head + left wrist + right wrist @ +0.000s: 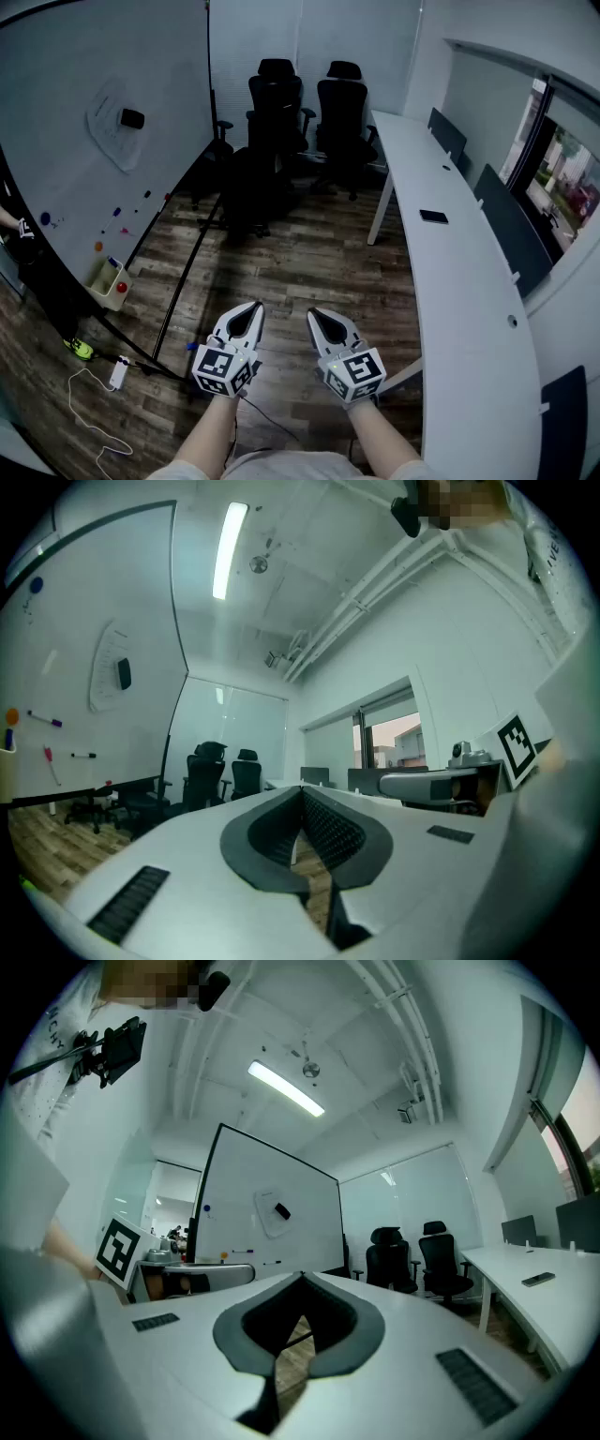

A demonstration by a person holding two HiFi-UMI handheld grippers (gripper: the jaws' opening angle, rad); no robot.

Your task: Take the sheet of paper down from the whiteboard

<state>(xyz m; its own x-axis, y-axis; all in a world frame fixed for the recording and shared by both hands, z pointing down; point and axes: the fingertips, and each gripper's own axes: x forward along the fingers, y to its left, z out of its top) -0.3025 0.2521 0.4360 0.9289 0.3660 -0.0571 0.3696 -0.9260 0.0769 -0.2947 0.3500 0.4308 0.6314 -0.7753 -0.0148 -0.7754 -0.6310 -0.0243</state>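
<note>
Paper on whiteboard (detail indistinct), left tongs and right tongs closed, empty

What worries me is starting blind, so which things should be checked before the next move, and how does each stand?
1. Sheet of paper hangs on the whiteboard: ok, under a black block.
2. Left claw empty: ok; shut, nothing between its jaws.
3. Right claw empty: ok; shut too.
4. Claws open for a grasp: not ok, both must open first.
5. Sheet within reach: not ok, both claws are held over the floor, well away from the board.
6. Way to the board free: cannot tell; a white power strip with its cable lies near the board's foot.
</note>
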